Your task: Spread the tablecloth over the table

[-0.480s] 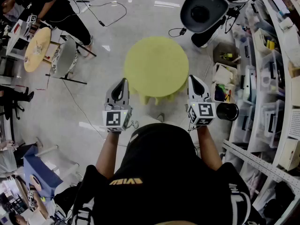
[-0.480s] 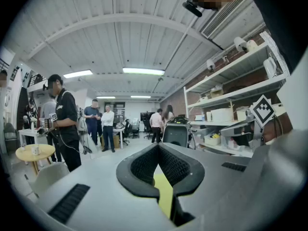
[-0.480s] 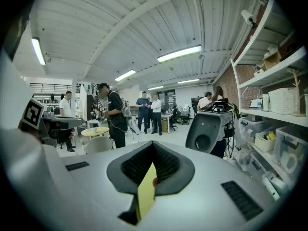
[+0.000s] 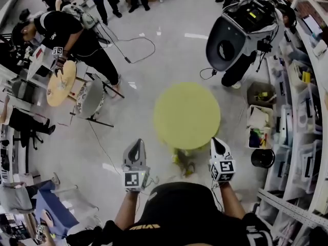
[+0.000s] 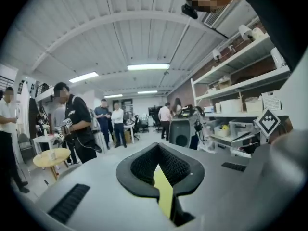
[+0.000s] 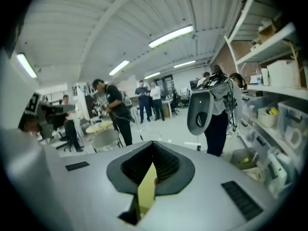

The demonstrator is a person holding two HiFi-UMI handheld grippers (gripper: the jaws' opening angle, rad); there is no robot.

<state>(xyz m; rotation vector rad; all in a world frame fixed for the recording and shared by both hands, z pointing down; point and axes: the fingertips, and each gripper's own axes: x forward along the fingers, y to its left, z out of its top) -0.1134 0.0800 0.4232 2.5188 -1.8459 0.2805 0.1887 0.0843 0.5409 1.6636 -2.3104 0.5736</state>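
A yellow-green tablecloth (image 4: 187,114) covers the small round table in the middle of the head view, lying flat on top. A rumpled bit of it (image 4: 182,163) hangs at the near edge. My left gripper (image 4: 137,143) is held to the near left of the table and is shut. My right gripper (image 4: 217,141) is at the table's near right edge, also shut. The head view shows no cloth in either one. In the left gripper view (image 5: 158,150) and the right gripper view (image 6: 153,150), only a thin yellow sliver shows in the slit between the closed jaws.
A white machine with a round hole (image 4: 230,35) stands beyond the table. Shelves with bins (image 4: 302,111) line the right side, with a black bucket (image 4: 263,158) at their foot. To the left are a grey chair (image 4: 89,99), a wooden round table (image 4: 60,83), floor cables and several people.
The head view has tilted up, so the table and both grippers sit lower in the picture. Both grippers stay shut and have drawn back slightly towards the table's near edge.
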